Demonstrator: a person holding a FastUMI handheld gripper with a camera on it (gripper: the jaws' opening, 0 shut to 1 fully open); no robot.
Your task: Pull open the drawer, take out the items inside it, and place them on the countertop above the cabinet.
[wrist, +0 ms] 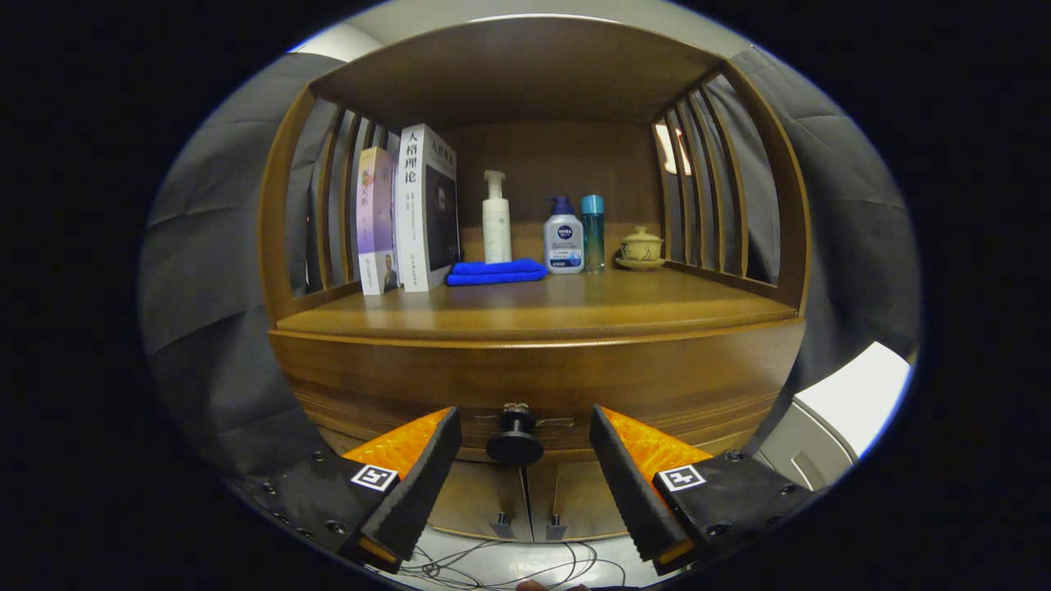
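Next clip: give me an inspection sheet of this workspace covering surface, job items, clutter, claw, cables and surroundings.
Surface: wooden countertop above the cabinet, front part bare.
Job's things: drawer shut; its dark knob sits between the claw's fingers, untouched. Contents hidden.
Clutter: two upright books, folded blue cloth, white pump bottle, blue-capped pump bottle, teal bottle, lidded cup on saucer, all at the back of the countertop.
Claw: claw open, one finger each side of the knob.
Cables: thin wires on the floor below the cabinet doors.
Surroundings: dark cloth wall; white object to the cabinet's right.
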